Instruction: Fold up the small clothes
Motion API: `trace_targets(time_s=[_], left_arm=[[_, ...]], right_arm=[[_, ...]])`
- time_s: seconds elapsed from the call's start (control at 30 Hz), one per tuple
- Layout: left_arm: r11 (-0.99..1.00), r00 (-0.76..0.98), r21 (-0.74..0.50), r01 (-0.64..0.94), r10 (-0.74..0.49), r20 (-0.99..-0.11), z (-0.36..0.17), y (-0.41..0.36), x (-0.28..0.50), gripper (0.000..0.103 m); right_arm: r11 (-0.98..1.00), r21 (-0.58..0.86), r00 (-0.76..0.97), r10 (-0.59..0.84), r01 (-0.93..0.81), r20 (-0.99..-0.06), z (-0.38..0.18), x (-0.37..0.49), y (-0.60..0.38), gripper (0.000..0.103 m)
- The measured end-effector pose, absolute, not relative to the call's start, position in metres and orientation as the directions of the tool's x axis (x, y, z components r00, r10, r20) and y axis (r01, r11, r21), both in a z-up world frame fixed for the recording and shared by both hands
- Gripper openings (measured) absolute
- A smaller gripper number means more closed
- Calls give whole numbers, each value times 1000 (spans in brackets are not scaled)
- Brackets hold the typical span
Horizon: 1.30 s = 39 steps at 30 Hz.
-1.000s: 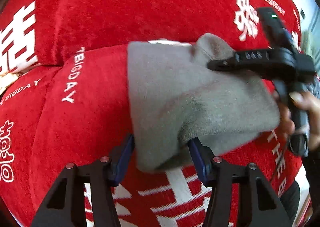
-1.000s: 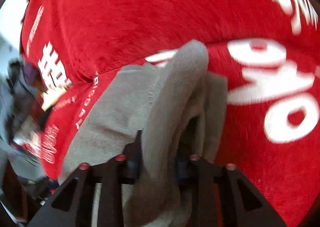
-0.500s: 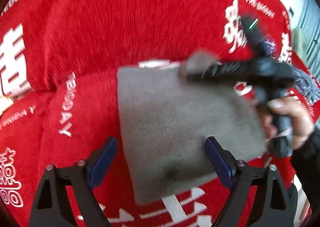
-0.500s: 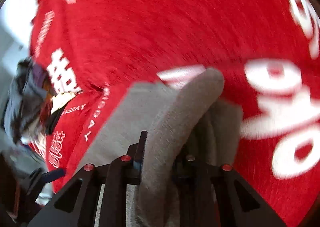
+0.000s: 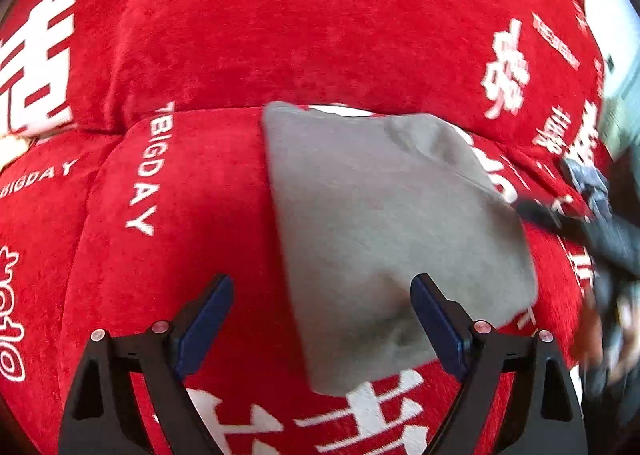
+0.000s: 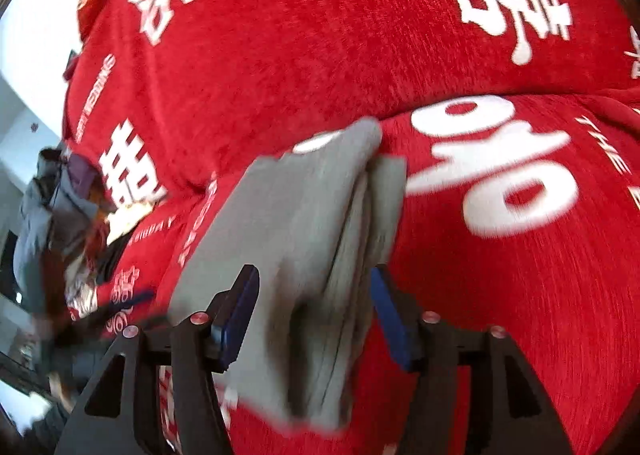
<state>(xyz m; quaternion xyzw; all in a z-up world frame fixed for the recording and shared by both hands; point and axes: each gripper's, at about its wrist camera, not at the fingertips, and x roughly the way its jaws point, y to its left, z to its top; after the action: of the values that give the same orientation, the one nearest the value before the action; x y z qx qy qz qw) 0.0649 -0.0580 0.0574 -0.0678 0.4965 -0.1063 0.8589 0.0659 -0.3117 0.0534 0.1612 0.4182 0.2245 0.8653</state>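
Observation:
A folded grey garment [image 5: 384, 223] lies flat on the red sofa seat. My left gripper [image 5: 322, 319] is open, its blue pads apart at the garment's near left edge, not holding it. In the right wrist view the same grey garment [image 6: 304, 255] shows its layered folded edge between my right gripper's [image 6: 316, 311] open blue pads. The right gripper and the hand on it [image 5: 600, 255] appear blurred at the right edge of the left wrist view.
The red plush sofa cover [image 5: 280, 35] with white lettering has a backrest rising behind the seat. A pile of dark and grey clothes [image 6: 56, 223] lies at the left end of the sofa. A bright wall [image 6: 24, 55] is beyond it.
Both grippers opened and let go of the grey garment. It now lies folded flat on the seat. The right gripper has drawn back to the right.

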Motion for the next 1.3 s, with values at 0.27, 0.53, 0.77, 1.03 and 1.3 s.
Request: trace_targets(time_s=[0.27, 0.53, 0.77, 1.03, 1.3], left_arm=[[988, 508, -145, 50, -150, -848, 39, -49, 54, 90], [992, 510, -115, 45, -122, -851, 40, -29, 27, 90], [989, 538, -12, 148, -91, -838, 42, -60, 10, 90], [985, 538, -22, 170, -112, -835, 51, -60, 3, 90], [993, 494, -31, 118, -86, -865, 45, -73, 36, 90]], right_arm=[[897, 318, 498, 436, -307, -750, 27, 38, -274, 7], [901, 360, 514, 434, -242, -740, 29, 30, -297, 6], [920, 330, 511, 392, -212, -765, 26, 31, -298, 6], [965, 137, 576, 245, -225, -780, 67, 13, -274, 30], [944, 73, 639, 273, -321, -719, 84, 13, -225, 84]])
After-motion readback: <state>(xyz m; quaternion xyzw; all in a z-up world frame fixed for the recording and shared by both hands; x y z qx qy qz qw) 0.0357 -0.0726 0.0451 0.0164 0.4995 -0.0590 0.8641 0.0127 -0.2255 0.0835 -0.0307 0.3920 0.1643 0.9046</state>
